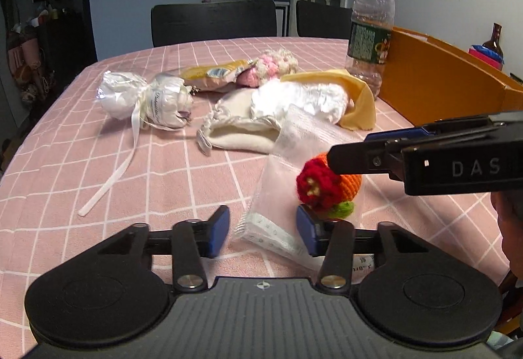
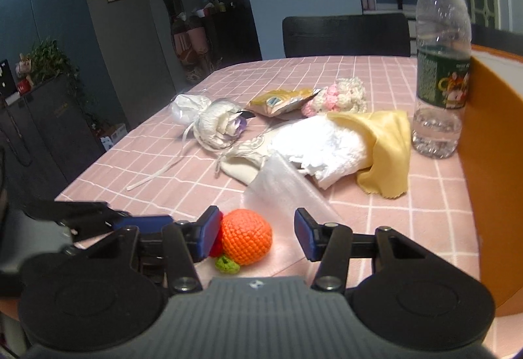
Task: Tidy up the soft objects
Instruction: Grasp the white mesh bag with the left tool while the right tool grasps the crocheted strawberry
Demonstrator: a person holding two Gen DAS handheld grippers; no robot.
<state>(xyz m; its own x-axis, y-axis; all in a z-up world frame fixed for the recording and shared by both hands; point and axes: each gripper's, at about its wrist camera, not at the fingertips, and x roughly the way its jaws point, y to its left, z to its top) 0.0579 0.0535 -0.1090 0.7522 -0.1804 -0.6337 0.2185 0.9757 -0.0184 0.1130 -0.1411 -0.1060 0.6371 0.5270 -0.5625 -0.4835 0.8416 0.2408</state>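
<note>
A crocheted orange ball (image 2: 246, 236) with a red flower (image 1: 315, 184) and green leaf lies on a clear plastic bag (image 1: 287, 162) near the table's front. My right gripper (image 2: 258, 234) is open around the ball: its left pad touches it, and a gap shows at the right pad. In the left wrist view the right gripper (image 1: 348, 149) reaches in from the right over the ball. My left gripper (image 1: 263, 233) is open, with the bag's sealed end lying between its pads. In the right wrist view the left gripper (image 2: 147, 221) sits just left of the ball.
Farther back on the pink checked tablecloth (image 1: 163, 169) lie a white ribboned pouch (image 1: 147, 100), a cream drawstring bag (image 1: 238, 130), white fabric (image 1: 300, 100), a yellow cloth (image 2: 385, 149), a snack packet (image 1: 212, 73) and a pink crochet piece (image 1: 274, 63). A water bottle (image 1: 371, 25) stands beside an orange box (image 1: 434, 81).
</note>
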